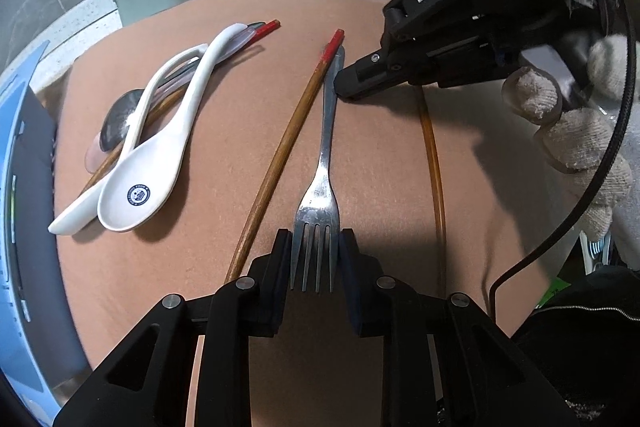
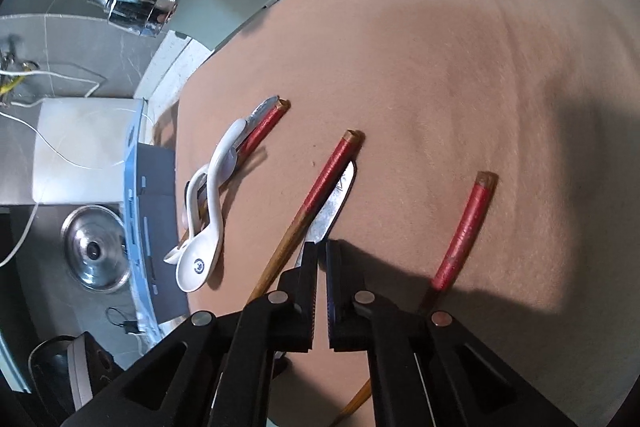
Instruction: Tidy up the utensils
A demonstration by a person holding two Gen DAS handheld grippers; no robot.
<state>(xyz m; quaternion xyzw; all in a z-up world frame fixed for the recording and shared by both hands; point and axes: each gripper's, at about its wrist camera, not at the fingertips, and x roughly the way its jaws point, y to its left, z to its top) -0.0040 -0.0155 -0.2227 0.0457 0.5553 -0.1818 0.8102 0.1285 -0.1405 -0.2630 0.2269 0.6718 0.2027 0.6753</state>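
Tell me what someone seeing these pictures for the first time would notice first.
Most striking is the steel fork lying on the tan cloth, gripped at both ends: the left gripper is clamped on its tines and the right gripper is closed on its handle. A red-tipped chopstick lies right alongside it. To the left sits a pile of white ceramic spoons crossed over other utensils.

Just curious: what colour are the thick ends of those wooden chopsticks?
Red on the chopsticks, with brown wood below; clearest in the right wrist view.
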